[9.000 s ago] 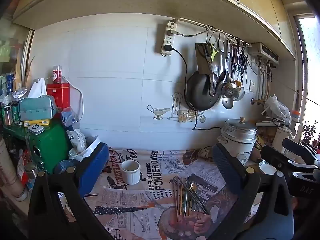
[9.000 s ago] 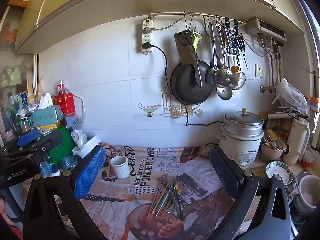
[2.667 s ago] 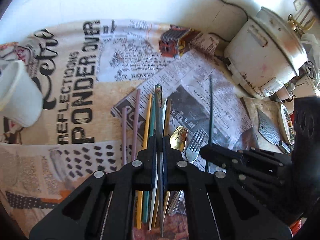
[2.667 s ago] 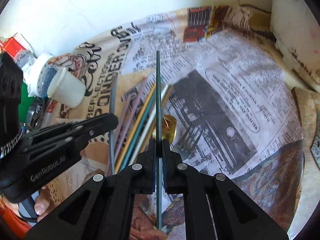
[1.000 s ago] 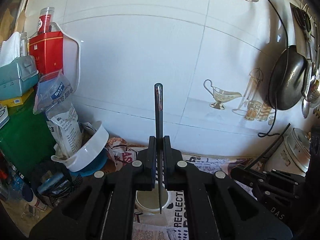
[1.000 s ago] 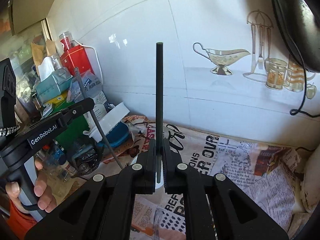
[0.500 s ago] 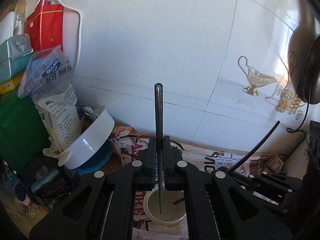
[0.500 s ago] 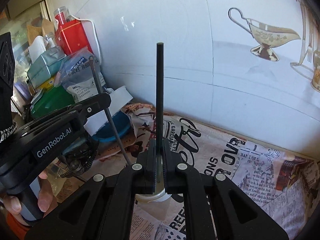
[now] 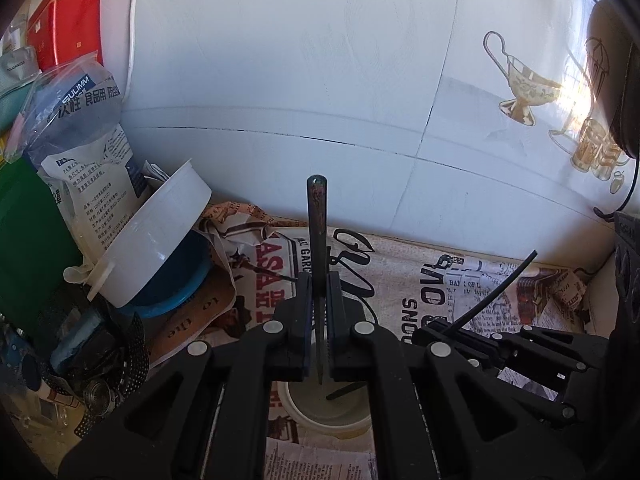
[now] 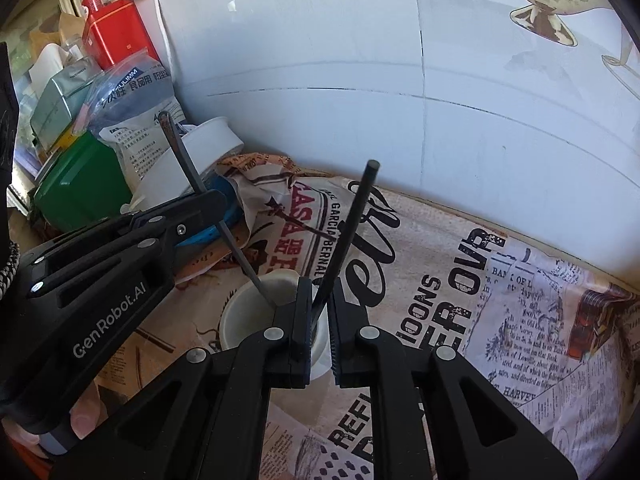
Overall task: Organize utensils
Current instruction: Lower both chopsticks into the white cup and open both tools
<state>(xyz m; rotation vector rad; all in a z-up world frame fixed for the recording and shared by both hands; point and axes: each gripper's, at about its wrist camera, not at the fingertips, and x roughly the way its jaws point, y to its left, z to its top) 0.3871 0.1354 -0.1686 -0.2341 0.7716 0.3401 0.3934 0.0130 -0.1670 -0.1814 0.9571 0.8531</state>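
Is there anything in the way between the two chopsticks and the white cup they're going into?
Nothing visible blocks them. The left gripper's chopstick and the right gripper's chopstick already reach down into the open mouth of the white cup. The right jaws are opening, with that chopstick leaning between them.

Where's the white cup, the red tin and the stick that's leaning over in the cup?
white cup (image 10: 240, 312): right wrist view, on its near rim.
red tin (image 10: 116, 30): right wrist view, on its front face.
black chopstick (image 10: 352, 220): right wrist view, on its shaft, above the jaws.

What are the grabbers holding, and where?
Left gripper pinches a dark chopstick near its lower tip. Right gripper's jaws are opening; black chopstick leans loose between.
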